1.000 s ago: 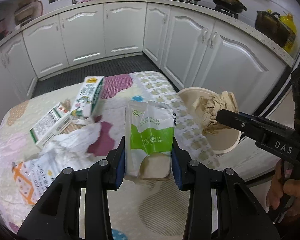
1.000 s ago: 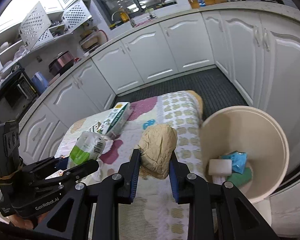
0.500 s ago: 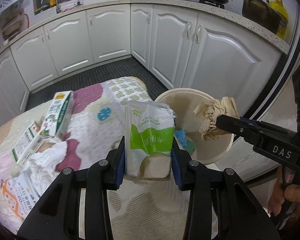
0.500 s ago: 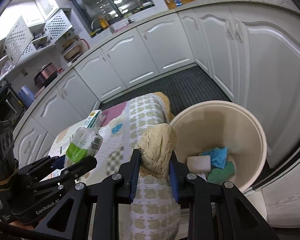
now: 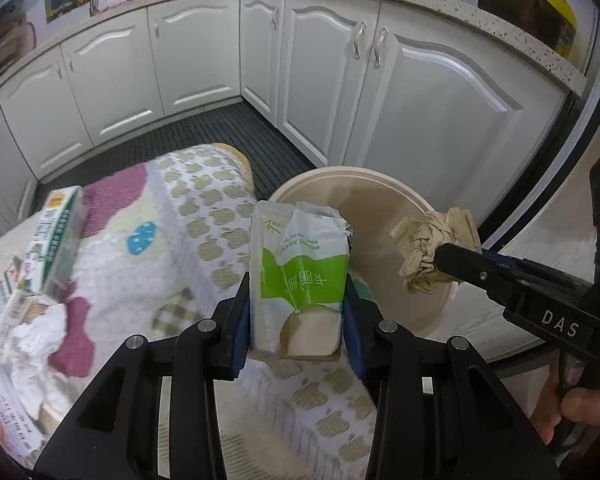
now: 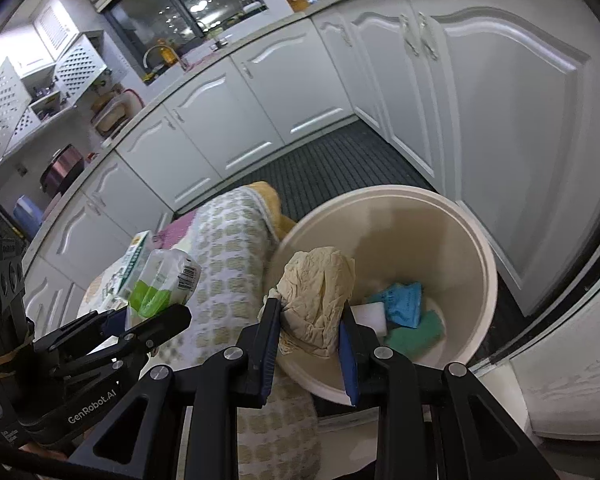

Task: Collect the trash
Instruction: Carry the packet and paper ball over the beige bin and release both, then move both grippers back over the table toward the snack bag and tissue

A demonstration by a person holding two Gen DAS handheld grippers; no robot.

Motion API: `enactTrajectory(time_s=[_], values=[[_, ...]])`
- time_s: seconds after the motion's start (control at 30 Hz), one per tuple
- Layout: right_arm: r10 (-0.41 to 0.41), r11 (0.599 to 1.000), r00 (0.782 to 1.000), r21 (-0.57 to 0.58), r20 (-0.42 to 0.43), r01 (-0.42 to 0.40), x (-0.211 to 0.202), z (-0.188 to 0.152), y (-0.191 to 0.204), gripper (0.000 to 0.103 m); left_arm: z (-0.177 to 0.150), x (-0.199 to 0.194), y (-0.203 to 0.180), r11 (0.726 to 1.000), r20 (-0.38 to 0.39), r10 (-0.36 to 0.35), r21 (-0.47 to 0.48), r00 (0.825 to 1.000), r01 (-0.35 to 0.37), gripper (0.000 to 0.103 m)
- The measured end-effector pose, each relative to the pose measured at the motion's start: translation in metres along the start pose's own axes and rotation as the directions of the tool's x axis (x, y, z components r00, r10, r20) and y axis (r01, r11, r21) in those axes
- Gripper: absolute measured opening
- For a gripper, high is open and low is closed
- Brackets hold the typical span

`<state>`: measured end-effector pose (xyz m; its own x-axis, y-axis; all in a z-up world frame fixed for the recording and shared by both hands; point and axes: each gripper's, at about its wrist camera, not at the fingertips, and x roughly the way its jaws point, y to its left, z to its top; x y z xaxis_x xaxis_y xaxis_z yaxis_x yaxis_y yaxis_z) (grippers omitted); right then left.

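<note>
Two grippers each carry a piece of trash near the cream waste bin [image 6: 476,264] that stands just off the far right corner of the cloth-covered table [image 5: 188,216]. The left gripper [image 5: 298,320] has its jaws clamped on a green-and-white tissue packet [image 5: 300,264], held upright with its long axis running away from the fingers and its torn open end pointing toward the bin's near rim; the packet hangs over the table's right edge, just short of the bin. The right gripper [image 6: 310,350] is closed on a crumpled brown paper wad [image 6: 320,296], a rough lump standing slightly taller than wide, held above the bin's near-left rim. Inside the bin lie a blue wrapper [image 6: 404,304], a green sponge [image 6: 414,334] and a white block [image 6: 370,312]. Back on the table, toward its left edge, a green-and-white carton [image 5: 56,240] lies on its side with its long axis running toward the far edge, touching crumpled white paper [image 5: 40,336].
</note>
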<state>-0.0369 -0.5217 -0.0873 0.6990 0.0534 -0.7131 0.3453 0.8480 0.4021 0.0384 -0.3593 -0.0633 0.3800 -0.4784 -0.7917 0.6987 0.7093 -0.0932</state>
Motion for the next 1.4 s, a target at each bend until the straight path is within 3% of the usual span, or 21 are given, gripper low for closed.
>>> enactTrajectory(time_s=[0.5, 0.6, 0.73, 0.77, 1.13, 1.27, 1.4], values=[[-0.056, 0.993, 0.997, 0.099, -0.059, 0.062, 0.029, -0.001, -0.048, 0.026, 0.011, 0.047, -0.004, 0.998, -0.052, -0.047, -0.042, 0.998, 0.045, 0.038], [-0.054, 0.991, 0.996, 0.118, -0.070, 0.062, 0.037, -0.001, -0.052, 0.026, 0.012, 0.051, -0.001, 0.996, -0.048, -0.072, -0.063, 0.996, 0.069, 0.045], [-0.067, 0.987, 0.995, 0.140, -0.069, 0.076, 0.040, -0.001, -0.058, 0.047, 0.012, 0.054, 0.002, 0.993, -0.051, -0.090, -0.085, 0.995, 0.086, 0.052], [-0.063, 0.986, 0.996, 0.148, -0.069, 0.072, 0.041, -0.001, -0.059, 0.048, 0.011, 0.054, 0.003, 0.992, -0.051, -0.094, -0.087, 0.994, 0.090, 0.053], [-0.055, 0.986, 0.996, 0.156, -0.074, 0.066, 0.038, -0.006, -0.055, 0.048, 0.006, 0.043, 0.005, 0.993, -0.043, -0.092, -0.077, 0.995, 0.088, 0.054], [-0.052, 0.985, 0.997, 0.160, -0.061, 0.061, 0.032, -0.007, -0.052, 0.048, 0.005, 0.039, 0.008, 0.989, -0.030, -0.118, -0.095, 0.993, 0.115, 0.061], [-0.054, 0.986, 0.997, 0.157, -0.049, 0.061, 0.025, -0.006, -0.050, 0.048, 0.005, 0.035, 0.010, 0.987, -0.025, -0.123, -0.105, 0.992, 0.120, 0.062]])
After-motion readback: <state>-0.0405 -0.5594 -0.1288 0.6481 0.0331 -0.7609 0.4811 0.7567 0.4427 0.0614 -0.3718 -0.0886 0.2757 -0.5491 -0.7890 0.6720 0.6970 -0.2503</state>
